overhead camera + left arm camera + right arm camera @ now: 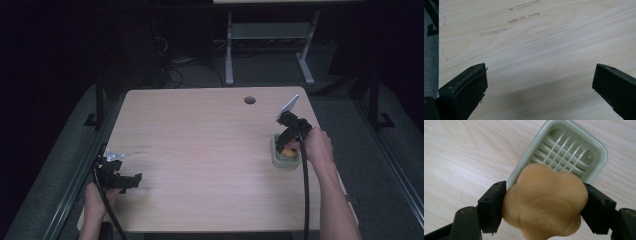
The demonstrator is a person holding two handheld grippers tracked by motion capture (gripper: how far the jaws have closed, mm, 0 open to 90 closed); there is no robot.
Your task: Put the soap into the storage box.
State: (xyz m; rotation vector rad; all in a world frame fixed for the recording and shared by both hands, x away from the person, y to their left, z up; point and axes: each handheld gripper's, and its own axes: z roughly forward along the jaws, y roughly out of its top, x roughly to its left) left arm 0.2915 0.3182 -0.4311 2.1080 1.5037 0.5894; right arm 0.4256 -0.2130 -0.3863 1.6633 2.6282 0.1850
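Note:
A pale orange, flower-shaped soap bar [544, 202] sits between the black jaws of my right gripper [543, 206], which is shut on it. It hangs just over the near end of a pale green soap dish [596, 147] with a grid floor. In the high view the right gripper [288, 143] holds the soap [289, 149] over the dish [275, 159] at the table's right side. My left gripper [135, 181] rests low at the table's front left, open, with bare wood between its jaws [540, 80].
The light wooden table [210, 150] has a round cable hole [249, 100] near its far edge and faint scuff marks [496, 31] by the left gripper. A white desk frame [270, 35] stands on the dark floor beyond. The table's left edge [438, 50] is close.

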